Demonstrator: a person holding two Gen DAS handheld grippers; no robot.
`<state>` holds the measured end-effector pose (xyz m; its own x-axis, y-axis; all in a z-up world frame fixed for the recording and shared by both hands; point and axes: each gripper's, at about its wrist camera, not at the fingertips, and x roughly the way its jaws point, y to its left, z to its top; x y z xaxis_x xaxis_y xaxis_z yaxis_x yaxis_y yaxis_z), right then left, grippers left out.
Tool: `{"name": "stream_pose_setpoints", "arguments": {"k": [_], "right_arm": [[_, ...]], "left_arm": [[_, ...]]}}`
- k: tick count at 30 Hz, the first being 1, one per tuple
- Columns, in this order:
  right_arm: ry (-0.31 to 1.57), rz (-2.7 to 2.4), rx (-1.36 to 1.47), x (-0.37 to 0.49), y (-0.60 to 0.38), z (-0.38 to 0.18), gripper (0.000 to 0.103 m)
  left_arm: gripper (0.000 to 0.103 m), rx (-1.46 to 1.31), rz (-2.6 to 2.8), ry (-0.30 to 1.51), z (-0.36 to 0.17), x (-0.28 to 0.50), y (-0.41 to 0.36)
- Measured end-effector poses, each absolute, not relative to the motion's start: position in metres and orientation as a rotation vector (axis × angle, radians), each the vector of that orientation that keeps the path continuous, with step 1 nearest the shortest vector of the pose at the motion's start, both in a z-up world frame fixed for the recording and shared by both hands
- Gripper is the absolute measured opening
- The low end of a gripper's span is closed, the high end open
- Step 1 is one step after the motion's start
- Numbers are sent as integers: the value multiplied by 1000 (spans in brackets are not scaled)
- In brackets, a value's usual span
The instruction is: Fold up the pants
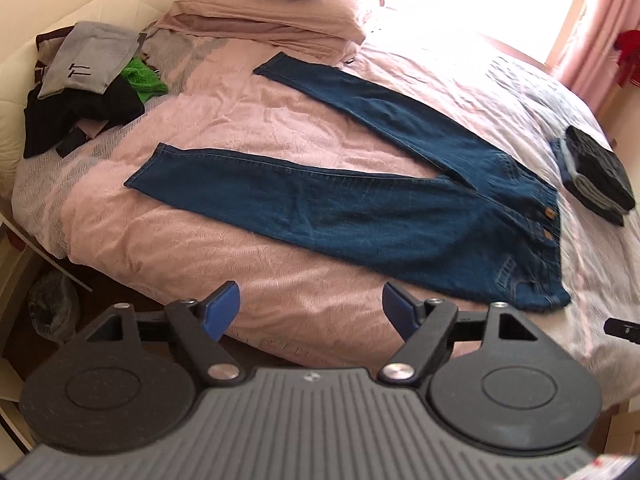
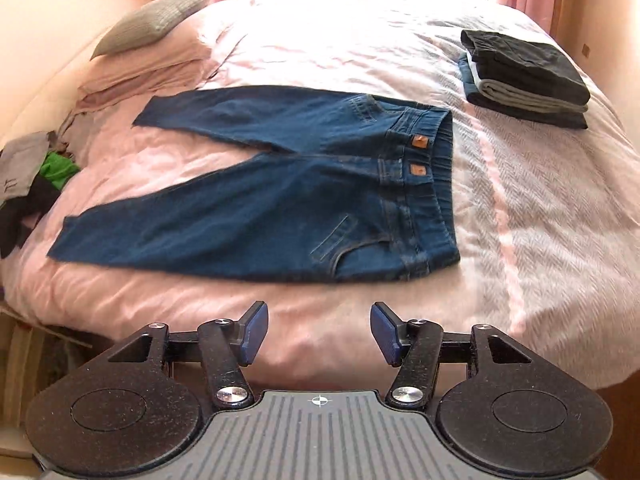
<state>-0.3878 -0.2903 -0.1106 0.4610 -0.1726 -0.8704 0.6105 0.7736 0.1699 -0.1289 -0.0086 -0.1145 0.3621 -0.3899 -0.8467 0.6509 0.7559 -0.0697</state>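
Note:
A pair of dark blue jeans (image 1: 360,216) lies flat on the pink bed cover, legs spread in a V toward the left, waistband at the right. In the right wrist view the jeans (image 2: 280,200) fill the middle, waistband with two brown tags on the right side. My left gripper (image 1: 311,312) hovers open over the near edge of the bed, short of the lower leg and holding nothing. My right gripper (image 2: 319,330) is open too, just in front of the near hip of the jeans, with nothing between its blue pads.
A stack of folded dark and grey clothes (image 2: 524,80) sits at the far right of the bed (image 2: 520,208). A loose heap of grey, black and green garments (image 1: 88,84) lies at the far left. Pillows (image 1: 280,12) are at the head. A dark bin (image 1: 52,308) stands on the floor at left.

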Motion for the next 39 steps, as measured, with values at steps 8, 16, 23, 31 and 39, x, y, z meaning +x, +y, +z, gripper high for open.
{"name": "stream_pose_setpoints", "arguments": {"k": [8,16,23,31,39], "right_arm": [[989,-495,434,-394,-251,-90,58],[1004,-502,445,-405,-239,-90,58],[1015,-502,443,-407,-233,-93,59],[1031,-497,443,-403,-227,-96,59],[1028,-490,444,-394,-223,-99,59]], "left_arm": [[84,353,-732,948,-102,-153,9],[84,417,-767,958,-109,-167,12],[84,441,-780,955,-110,-175,15],[84,450,-780,957,-112,-172,18],[85,452,-779,958,-115,-166,22]]}}
